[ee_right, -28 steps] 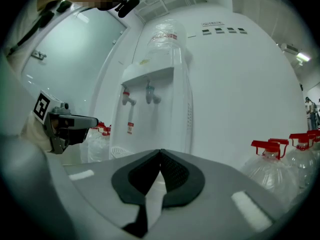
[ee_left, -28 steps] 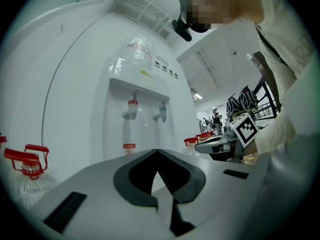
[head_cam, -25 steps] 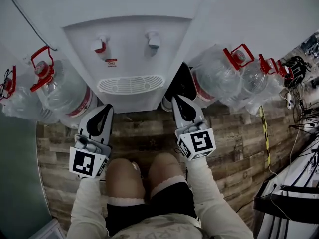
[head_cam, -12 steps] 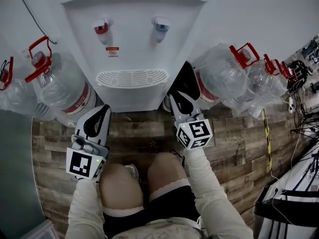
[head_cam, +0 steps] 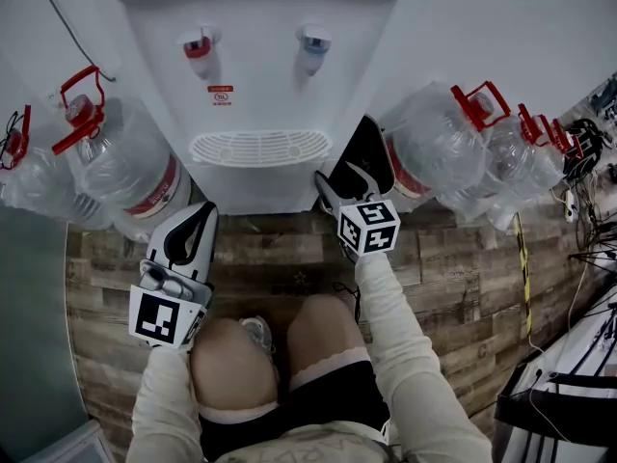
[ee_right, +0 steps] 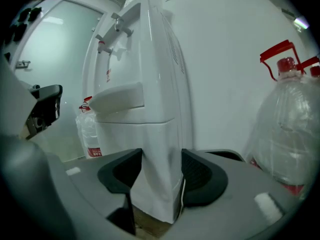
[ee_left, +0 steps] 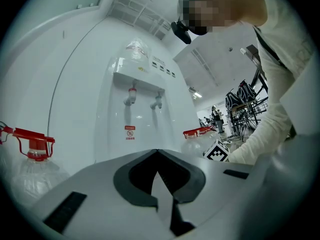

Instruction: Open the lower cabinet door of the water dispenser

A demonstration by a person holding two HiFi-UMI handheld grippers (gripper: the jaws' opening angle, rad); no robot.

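Note:
The white water dispenser (head_cam: 260, 85) stands in front of me, seen from above in the head view. Its lower cabinet door (ee_right: 152, 149) fills the middle of the right gripper view. My right gripper (head_cam: 328, 186) is at the cabinet's right front corner. Its jaws are opening, and the corner edge (ee_right: 175, 184) stands between them without the pads pressing on it. My left gripper (head_cam: 196, 218) hovers level above the floor in front of the dispenser's left side, shut and empty. In its own view the left gripper (ee_left: 157, 154) points at the taps and the front panel.
Large clear water bottles with red handles stand on the dispenser's left (head_cam: 125, 177) and right (head_cam: 439, 148). A dark object (head_cam: 371, 152) lies against the dispenser's right side. The person's knees (head_cam: 231, 350) are above the wooden floor (head_cam: 280, 258). Cables (head_cam: 578, 148) lie at far right.
My right gripper moved forward and down to the dispenser's right front corner and its jaws came apart around the edge. The left gripper stayed almost where it was.

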